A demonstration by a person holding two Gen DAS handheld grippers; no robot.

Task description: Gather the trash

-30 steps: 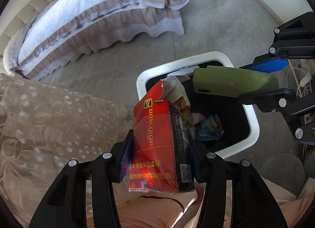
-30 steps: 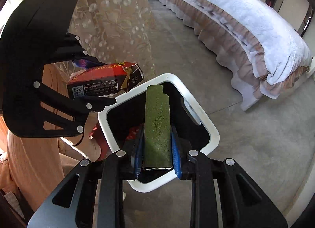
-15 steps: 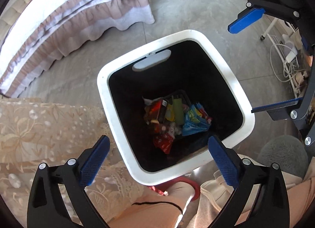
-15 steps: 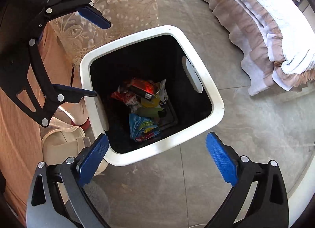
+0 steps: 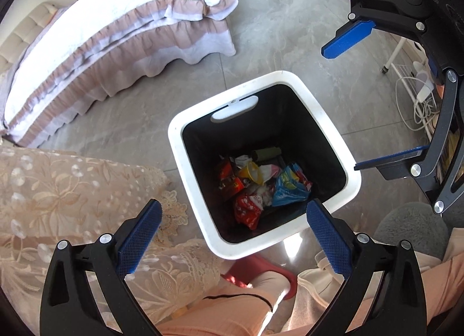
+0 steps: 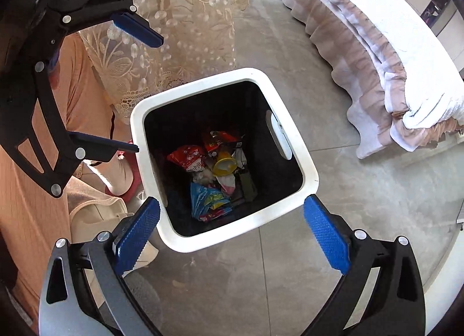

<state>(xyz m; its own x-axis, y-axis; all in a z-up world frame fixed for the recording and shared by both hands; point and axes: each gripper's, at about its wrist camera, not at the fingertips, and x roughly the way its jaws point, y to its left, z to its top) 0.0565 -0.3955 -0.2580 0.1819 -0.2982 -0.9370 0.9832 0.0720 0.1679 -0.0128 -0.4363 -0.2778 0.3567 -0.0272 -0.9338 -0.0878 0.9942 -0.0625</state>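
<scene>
Your left gripper [image 5: 232, 228] hangs spread wide and empty at the bottom of the left wrist view, its blue textured pads [image 5: 139, 237] framing the lace-patterned beige cloth [image 5: 72, 191] at lower left and the white square plastic bin with a black interior [image 5: 327, 133] at centre. Inside the bin lies the trash (all of it on the bottom): a red cigarette carton [image 5: 229, 182], a yellow cup [image 5: 252, 172], an olive-green box [image 5: 265, 153] and a blue snack wrapper [image 5: 290, 188]. At right, your right gripper [image 6: 232, 231] is likewise released, holding nothing. A bed with a frilled mauve skirt [image 5: 116, 45] fills the upper left.
</scene>
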